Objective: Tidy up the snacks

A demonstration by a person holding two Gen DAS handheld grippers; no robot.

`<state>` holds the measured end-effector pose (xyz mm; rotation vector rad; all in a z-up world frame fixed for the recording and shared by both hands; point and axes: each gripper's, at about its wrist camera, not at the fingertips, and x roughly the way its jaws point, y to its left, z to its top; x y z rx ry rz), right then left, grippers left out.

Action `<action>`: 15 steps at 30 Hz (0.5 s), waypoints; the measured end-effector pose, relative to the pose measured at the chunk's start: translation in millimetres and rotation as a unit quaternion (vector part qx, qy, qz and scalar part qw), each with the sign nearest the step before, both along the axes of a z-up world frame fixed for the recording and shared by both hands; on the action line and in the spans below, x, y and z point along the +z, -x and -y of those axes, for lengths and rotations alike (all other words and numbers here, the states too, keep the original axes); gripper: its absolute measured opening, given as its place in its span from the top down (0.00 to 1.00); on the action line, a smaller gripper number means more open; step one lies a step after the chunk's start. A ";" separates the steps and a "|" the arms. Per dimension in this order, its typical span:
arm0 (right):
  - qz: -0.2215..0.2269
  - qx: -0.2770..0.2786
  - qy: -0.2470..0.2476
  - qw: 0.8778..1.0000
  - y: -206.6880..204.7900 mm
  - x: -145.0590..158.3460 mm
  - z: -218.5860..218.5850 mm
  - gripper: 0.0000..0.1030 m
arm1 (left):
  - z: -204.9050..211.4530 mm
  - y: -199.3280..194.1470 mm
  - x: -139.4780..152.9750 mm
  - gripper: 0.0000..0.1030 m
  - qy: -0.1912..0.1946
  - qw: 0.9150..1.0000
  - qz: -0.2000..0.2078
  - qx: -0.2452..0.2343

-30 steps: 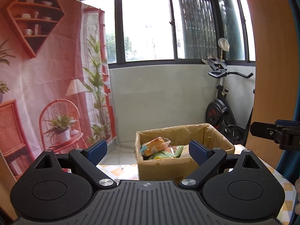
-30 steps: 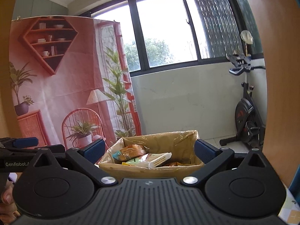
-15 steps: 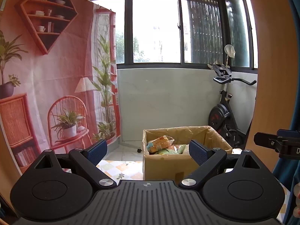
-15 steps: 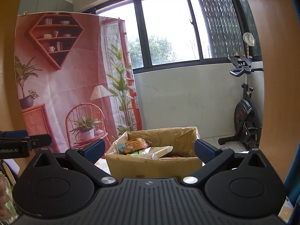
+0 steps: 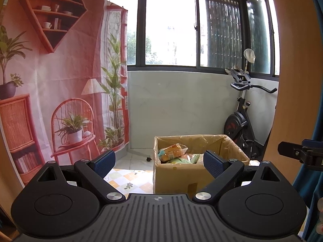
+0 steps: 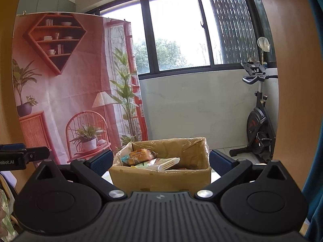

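Observation:
An open cardboard box (image 5: 181, 178) lined with clear plastic stands on a checkered tablecloth (image 5: 129, 179). It holds snacks: a bread packet (image 5: 173, 150) over green packets, and in the right wrist view the bread packet (image 6: 139, 155) beside a white wafer packet (image 6: 168, 163). My left gripper (image 5: 159, 163) is open and held short of the box, nothing between its pads. My right gripper (image 6: 160, 162) is also open and empty, facing the box (image 6: 161, 178) from nearer its front. Each gripper shows at the other view's edge: right gripper (image 5: 302, 155), left gripper (image 6: 22, 156).
Behind the table hang a red printed backdrop (image 5: 50, 100) and a window wall (image 5: 171, 111). An exercise bike (image 5: 240, 121) stands at the back right. A wooden panel (image 5: 292, 80) and a blue curtain (image 6: 315, 121) close the right side.
Both grippers have drawn back a little from the box, which now sits lower and smaller in both views. The left view has levelled out. The jaws stay as wide as before.

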<state>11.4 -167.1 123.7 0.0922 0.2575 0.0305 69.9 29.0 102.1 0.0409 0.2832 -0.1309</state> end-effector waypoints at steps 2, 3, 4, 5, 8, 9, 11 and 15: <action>0.000 -0.001 0.002 1.000 0.5 -0.3 -1.0 0.00 | 0.3 0.4 -0.8 0.07 -0.001 1.000 0.000 -0.003; -0.001 -0.001 0.003 1.000 0.2 -0.3 -0.8 0.00 | 0.7 0.4 -1.1 0.07 -0.002 1.000 0.000 -0.003; -0.002 0.000 0.003 1.000 0.3 -1.4 0.0 0.00 | 1.2 0.5 -1.7 0.07 -0.002 1.000 -0.001 -0.004; -0.003 -0.001 0.004 1.000 -0.1 -1.7 -0.9 0.00 | 0.9 0.1 -1.9 0.07 -0.002 1.000 -0.002 -0.005; -0.005 -0.001 0.007 1.000 -0.8 -1.2 -4.0 0.00 | 0.7 0.5 -3.1 0.07 0.000 1.000 -0.003 -0.006; -0.006 -0.001 0.008 1.000 -1.1 -1.3 -4.8 0.00 | 0.0 0.0 -3.1 0.07 0.000 1.000 -0.004 -0.007; -0.007 -0.001 0.010 1.000 -1.0 -2.3 -5.4 0.00 | 0.1 1.1 -4.0 0.07 0.000 1.000 -0.004 -0.008; -0.009 -0.002 0.013 1.000 -2.3 -2.7 -6.1 0.00 | -2.9 1.2 -3.9 0.07 0.001 1.000 -0.002 -0.013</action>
